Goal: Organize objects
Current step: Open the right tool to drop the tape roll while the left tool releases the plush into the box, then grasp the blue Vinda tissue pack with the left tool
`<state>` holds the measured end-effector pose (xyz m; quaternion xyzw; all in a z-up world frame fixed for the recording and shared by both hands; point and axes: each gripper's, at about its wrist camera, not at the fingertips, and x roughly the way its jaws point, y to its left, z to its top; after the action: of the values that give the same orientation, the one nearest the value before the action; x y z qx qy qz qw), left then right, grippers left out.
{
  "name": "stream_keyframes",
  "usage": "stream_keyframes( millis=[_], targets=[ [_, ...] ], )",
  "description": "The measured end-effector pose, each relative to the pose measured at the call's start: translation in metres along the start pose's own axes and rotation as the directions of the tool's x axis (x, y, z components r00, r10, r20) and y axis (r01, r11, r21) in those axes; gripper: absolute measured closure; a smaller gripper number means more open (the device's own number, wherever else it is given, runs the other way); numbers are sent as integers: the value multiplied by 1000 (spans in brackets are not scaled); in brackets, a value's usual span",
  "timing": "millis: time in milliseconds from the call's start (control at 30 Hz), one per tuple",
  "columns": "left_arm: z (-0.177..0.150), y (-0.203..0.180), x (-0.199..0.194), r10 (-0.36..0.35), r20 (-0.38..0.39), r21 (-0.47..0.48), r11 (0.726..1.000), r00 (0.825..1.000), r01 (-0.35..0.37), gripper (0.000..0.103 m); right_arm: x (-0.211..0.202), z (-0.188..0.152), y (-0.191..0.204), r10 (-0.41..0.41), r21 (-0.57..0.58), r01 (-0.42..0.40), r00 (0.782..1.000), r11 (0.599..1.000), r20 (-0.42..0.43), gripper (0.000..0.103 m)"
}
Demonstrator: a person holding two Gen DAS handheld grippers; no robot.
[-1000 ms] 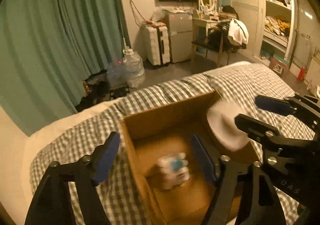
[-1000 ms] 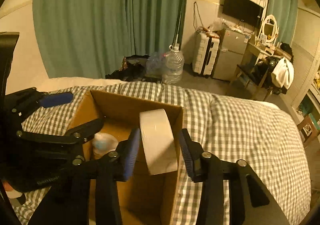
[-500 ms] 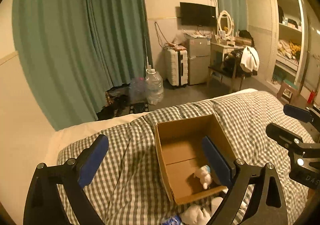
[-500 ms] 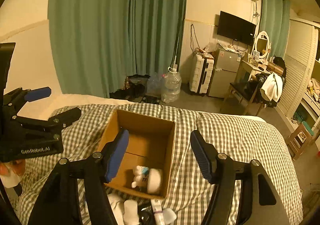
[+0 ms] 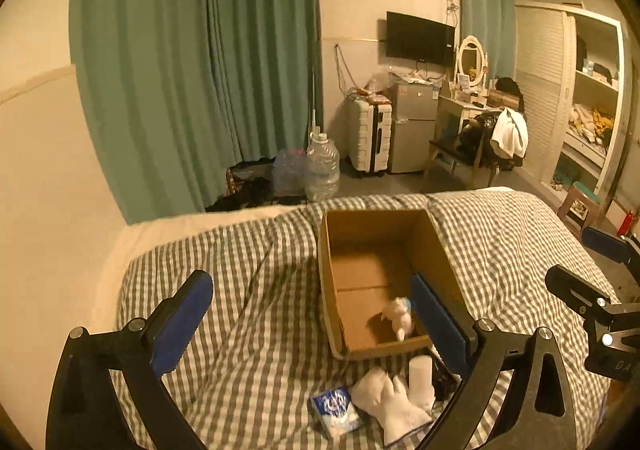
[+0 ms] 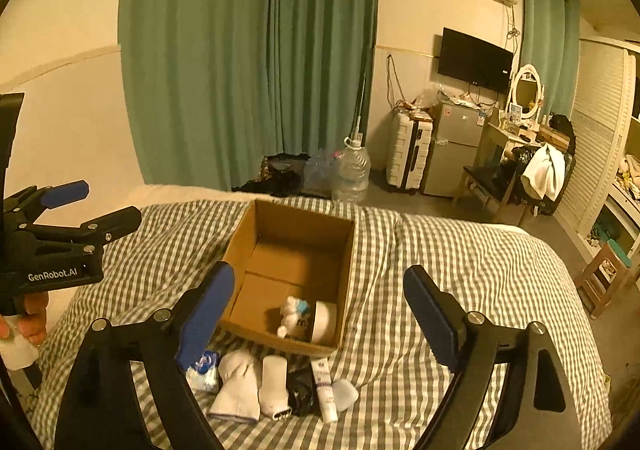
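Note:
An open cardboard box (image 6: 296,242) (image 5: 372,234) sits on the checked bed. Inside it lie a small white plush toy (image 6: 294,314) (image 5: 398,316) and a white tape roll (image 6: 324,320). In front of the box lie a blue-white packet (image 5: 335,410) (image 6: 204,368), white socks (image 6: 248,386) (image 5: 394,398), a dark item (image 6: 302,390), a white tube (image 6: 325,390) and a pale pad (image 6: 345,390). My left gripper (image 5: 312,318) is open and empty, held above the bed near the box. My right gripper (image 6: 318,298) is open and empty, above the box's near side.
The checked bedspread (image 6: 460,270) covers the bed. Beyond it stand green curtains (image 6: 248,62), a water jug (image 6: 352,170), a white suitcase (image 6: 408,154), a small fridge (image 6: 454,150) and a desk with a chair (image 6: 508,166). Open shelves (image 5: 588,106) are at the right.
My right gripper let go of the white tape roll into the box and opened. Both grippers pulled back and up, away from the box, so the items in front of it show.

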<state>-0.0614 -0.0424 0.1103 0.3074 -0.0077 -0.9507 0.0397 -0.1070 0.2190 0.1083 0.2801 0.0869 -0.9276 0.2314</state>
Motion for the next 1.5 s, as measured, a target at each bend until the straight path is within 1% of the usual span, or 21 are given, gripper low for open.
stream_keyframes(
  millis=[167, 300, 367, 400, 500, 600, 667, 767, 800, 833, 900, 967, 1000, 1067, 1100, 1133, 1167, 1233, 1333, 1433, 1500],
  targets=[
    [-37, 6, 13, 31, -31, -26, 999, 999, -32, 1, 18, -30, 3, 17, 5, -16, 999, 1000, -50, 16],
    [-69, 11, 42, 47, -97, -50, 997, 994, -52, 1, 46, -65, 8, 9, 16, -7, 994, 1000, -107, 16],
    [-88, 13, 59, 63, -134, -48, 996, 989, -70, 1, 62, -81, 11, 17, 28, -14, 990, 1000, -142, 16],
    [-97, 13, 67, 75, -149, -41, 996, 986, -82, 1, 75, -91, 14, 27, 40, -20, 984, 999, -174, 16],
    [-125, 8, 90, 105, -187, 6, 994, 977, -106, 1, 99, -114, 21, 30, 41, -21, 972, 999, -231, 16],
    [-149, 5, 114, 120, -239, 38, 993, 963, -115, 1, 121, -131, 25, 26, 43, -15, 958, 999, -284, 16],
    [-159, 5, 127, 101, -288, 28, 995, 952, -97, 1, 132, -139, 26, 31, 49, -16, 949, 999, -314, 16],
    [-169, 2, 139, 65, -326, 19, 998, 943, -62, 1, 145, -150, 25, 32, 66, -10, 937, 998, -347, 16],
    [-173, 0, 144, 57, -344, 27, 998, 937, -51, 1, 148, -154, 25, 33, 70, -9, 934, 998, -357, 16],
    [-177, -5, 152, 58, -376, 44, 998, 925, -44, 1, 150, -156, 25, 32, 70, -7, 931, 997, -364, 16],
    [-186, -11, 163, 66, -415, 74, 997, 907, -39, 1, 154, -159, 27, 27, 65, -3, 926, 998, -376, 16],
    [-191, -17, 168, 70, -425, 100, 995, 902, -31, 2, 155, -160, 29, 30, 60, -8, 927, 998, -375, 16],
    [-192, -20, 168, 64, -424, 110, 994, 904, -19, 3, 156, -160, 29, 29, 58, -8, 926, 998, -376, 16],
    [-194, -28, 168, 21, -427, 124, 992, 904, 36, 12, 159, -161, 28, 28, 59, -5, 923, 998, -383, 16],
    [-195, -31, 168, -2, -437, 129, 990, 899, 65, 22, 161, -163, 28, 28, 61, -5, 920, 998, -391, 16],
    [-198, -36, 170, -38, -460, 130, 986, 887, 109, 33, 162, -163, 28, 28, 61, -4, 918, 998, -396, 16],
    [-200, -39, 174, -67, -482, 124, 982, 874, 143, 37, 164, -163, 28, 24, 59, -1, 916, 998, -401, 16],
    [-203, -38, 180, -87, -509, 108, 981, 856, 163, 41, 165, -165, 30, 19, 53, 3, 914, 999, -405, 16],
    [-203, -31, 181, -133, -518, 49, 982, 845, 185, 49, 166, -165, 32, 13, 48, 6, 914, 999, -406, 16],
    [-201, -26, 171, -160, -517, 24, 979, 841, 200, 55, 165, -165, 32, 12, 46, 7, 915, 999, -403, 16],
    [-196, -20, 158, -151, -494, 16, 983, 856, 183, 55, 164, -165, 34, 10, 33, 4, 915, 999, -404, 16]
  ],
)
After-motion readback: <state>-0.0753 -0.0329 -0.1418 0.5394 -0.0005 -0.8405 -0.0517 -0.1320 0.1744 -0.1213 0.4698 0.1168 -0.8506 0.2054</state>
